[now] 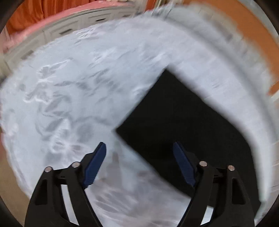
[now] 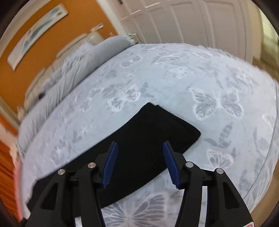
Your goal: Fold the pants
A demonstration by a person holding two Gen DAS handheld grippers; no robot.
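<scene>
A pale grey bedspread printed with white and grey butterflies covers the bed. Grey pillows lie along its far left edge, against an orange wall. A long framed picture with teal shapes hangs tilted on that wall. White panelled closet doors stand beyond the bed. Orange curtains hang behind a white dresser, blurred.

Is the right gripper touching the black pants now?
Apart. The right wrist view shows the right gripper open, its blue pads bare, above the black pants lying on the bedspread.
</scene>
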